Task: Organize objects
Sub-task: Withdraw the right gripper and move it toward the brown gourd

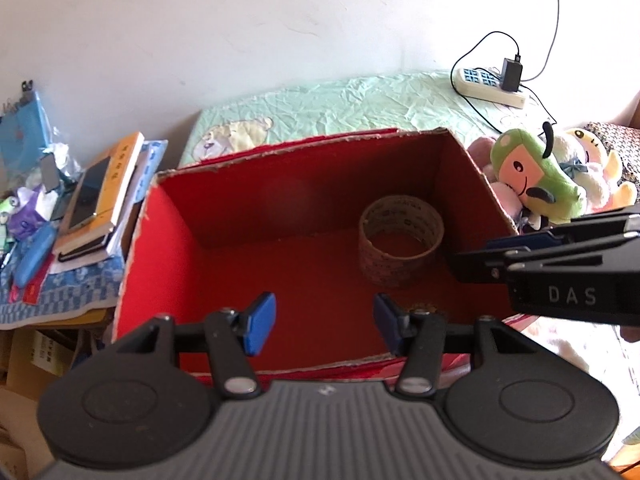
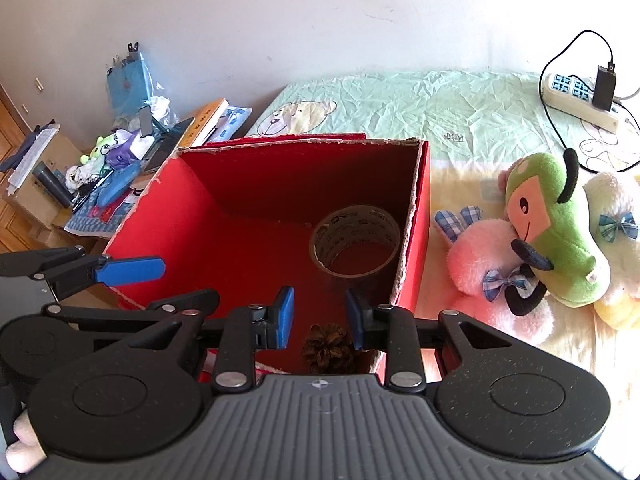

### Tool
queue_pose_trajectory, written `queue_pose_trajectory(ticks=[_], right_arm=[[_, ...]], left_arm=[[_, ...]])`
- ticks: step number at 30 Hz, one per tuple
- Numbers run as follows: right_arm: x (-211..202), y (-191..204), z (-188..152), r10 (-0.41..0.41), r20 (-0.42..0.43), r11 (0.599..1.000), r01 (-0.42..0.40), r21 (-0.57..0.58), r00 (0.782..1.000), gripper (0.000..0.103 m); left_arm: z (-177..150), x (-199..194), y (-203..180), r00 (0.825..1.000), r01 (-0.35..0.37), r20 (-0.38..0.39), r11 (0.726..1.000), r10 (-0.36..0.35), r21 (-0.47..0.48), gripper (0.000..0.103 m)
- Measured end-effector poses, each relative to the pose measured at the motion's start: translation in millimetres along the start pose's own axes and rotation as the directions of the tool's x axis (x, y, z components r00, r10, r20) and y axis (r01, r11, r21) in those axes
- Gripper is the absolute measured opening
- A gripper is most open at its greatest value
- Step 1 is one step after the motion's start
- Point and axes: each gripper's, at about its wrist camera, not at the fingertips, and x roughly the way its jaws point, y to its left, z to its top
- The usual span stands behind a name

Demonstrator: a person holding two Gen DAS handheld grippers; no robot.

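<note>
A red cardboard box (image 1: 160,264) (image 2: 420,240) stands open-topped on the bed. Inside it a roll of brown tape (image 1: 400,240) (image 2: 356,240) stands near the right wall. A pine cone (image 2: 330,348) lies on the box floor at the near edge. My left gripper (image 1: 324,322) hovers over the box's near side, open, with nothing between its blue pads; one of its fingers (image 2: 130,270) shows at the left of the right wrist view. My right gripper (image 2: 320,318) is open just above the pine cone, pads apart from it. Its fingers (image 1: 508,242) reach in over the box's right wall.
Plush toys lie right of the box: a green one (image 2: 556,232) (image 1: 532,176) on a pink one (image 2: 488,256) and a white one (image 2: 616,216). A power strip with a charger (image 2: 580,100) sits far right. Books and clutter (image 1: 92,200) fill a stand left of the bed.
</note>
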Motion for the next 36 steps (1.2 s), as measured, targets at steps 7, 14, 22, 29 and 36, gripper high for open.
queue_pose_trajectory(ticks=[7, 14, 22, 29, 36], right_arm=[[-12.4, -7.7, -7.2, 0.047, 0.011, 0.998, -0.047, 0.028, 0.999, 0.030], [-28.7, -13.7, -18.0, 0.103, 0.037, 0.993, -0.105, 0.047, 0.994, 0.030], [-44.1, -26.3, -30.2, 0.139, 0.043, 0.987, -0.142, 0.069, 0.989, 0.030], [-51.4, -33.6, -41.3, 0.151, 0.048, 0.984, -0.155, 0.091, 0.987, 0.031], [-51.5, -37.7, -57.9, 0.146, 0.021, 0.984, -0.147, 0.101, 0.989, 0.031]], left_arm=[[-4.9, -6.1, -7.5, 0.999, -0.034, -0.006, 0.999, 0.034, -0.038, 0.056], [-10.2, -18.8, -13.7, 0.997, -0.078, 0.004, 0.994, 0.078, -0.073, 0.061], [-16.2, -31.6, -21.2, 0.993, -0.114, 0.008, 0.988, 0.116, -0.103, 0.065], [-24.1, -41.7, -30.1, 0.989, -0.149, 0.008, 0.982, 0.151, -0.114, 0.070], [-38.6, -42.4, -38.1, 0.988, -0.155, -0.026, 0.980, 0.152, -0.125, 0.075]])
